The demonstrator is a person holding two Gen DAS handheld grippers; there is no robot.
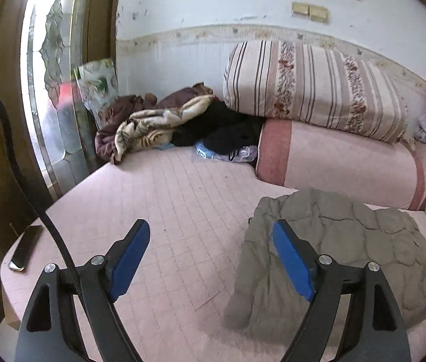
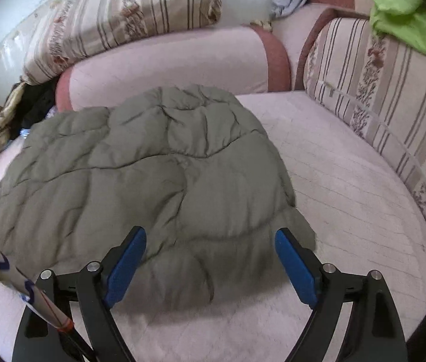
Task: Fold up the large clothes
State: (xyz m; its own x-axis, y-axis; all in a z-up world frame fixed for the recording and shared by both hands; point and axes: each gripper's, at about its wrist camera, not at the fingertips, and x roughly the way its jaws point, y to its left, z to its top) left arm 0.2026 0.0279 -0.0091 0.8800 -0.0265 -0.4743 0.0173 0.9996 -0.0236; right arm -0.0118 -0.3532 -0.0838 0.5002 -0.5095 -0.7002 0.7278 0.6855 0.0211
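Both claws released, nothing btwn the pads. Left gripper [image 1: 209, 235] hangs w/ olive puffer jacket [image 1: 333, 256] off its right finger; right gripper [image 2: 209, 244] sits over jacket's near hem. Next fold, I'd say: pinch hem corners evenly, lift low, keep padding flat on pink mattress [image 1: 167, 211].

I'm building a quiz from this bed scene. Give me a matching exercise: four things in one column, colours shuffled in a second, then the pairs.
Things:
1. padded jacket
2. gripper pads
3. cloth on the right-hand striped cushion
4. phone

Colours:
A. blue
B. bright green
C. dark
D. grey-olive

Pairs: 1-D, 2-A, 3-B, 4-C
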